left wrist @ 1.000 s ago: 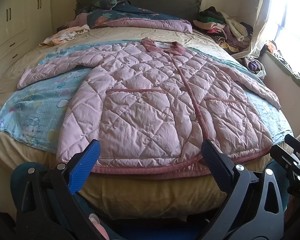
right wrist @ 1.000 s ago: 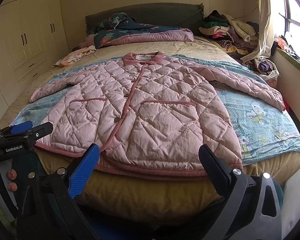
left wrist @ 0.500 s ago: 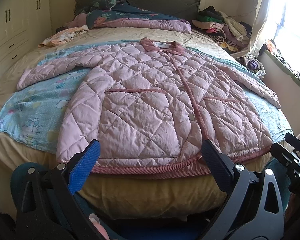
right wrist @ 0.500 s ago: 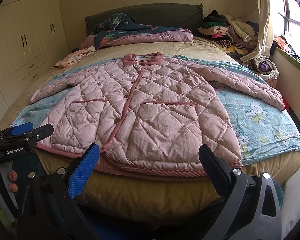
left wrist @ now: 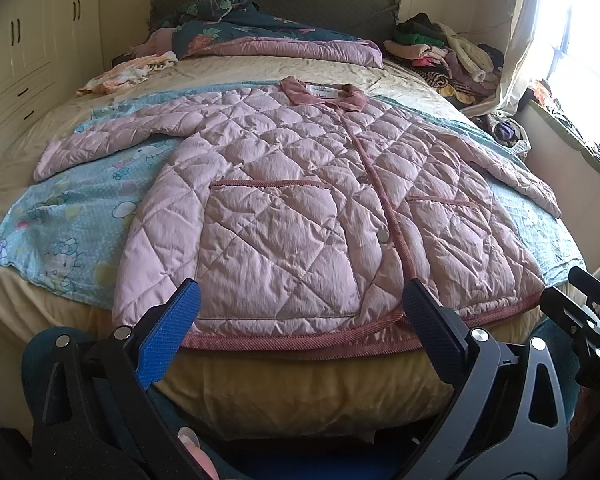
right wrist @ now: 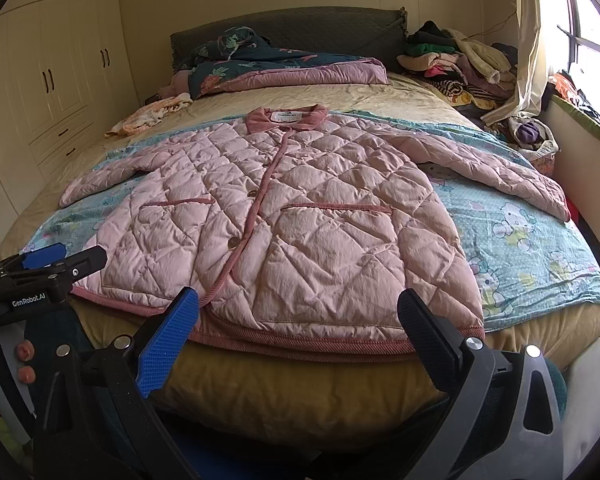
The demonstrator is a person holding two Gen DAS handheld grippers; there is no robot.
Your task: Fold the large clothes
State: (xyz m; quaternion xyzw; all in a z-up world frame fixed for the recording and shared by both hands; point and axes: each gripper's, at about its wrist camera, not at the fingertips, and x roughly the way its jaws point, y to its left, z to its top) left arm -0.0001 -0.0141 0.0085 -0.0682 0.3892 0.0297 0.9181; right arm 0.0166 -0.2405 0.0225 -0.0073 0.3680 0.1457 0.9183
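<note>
A pink quilted jacket [left wrist: 300, 208] lies flat and buttoned on the bed, collar at the far end, both sleeves spread out; it also shows in the right wrist view [right wrist: 300, 216]. My left gripper [left wrist: 300, 320] is open and empty, just short of the jacket's hem at the bed's near edge. My right gripper [right wrist: 298, 316] is open and empty, also just before the hem. The left gripper also shows at the left edge of the right wrist view [right wrist: 48, 264].
A light blue cartoon sheet [right wrist: 520, 240] lies under the jacket on the beige bed [right wrist: 300, 376]. A dark floral quilt [right wrist: 280, 64] lies by the headboard. A pile of clothes [right wrist: 456, 64] sits far right. Wardrobes [right wrist: 52, 76] stand left, a window right.
Both grippers have barely shifted; the view has crept slightly toward the bed. The jacket has not moved.
</note>
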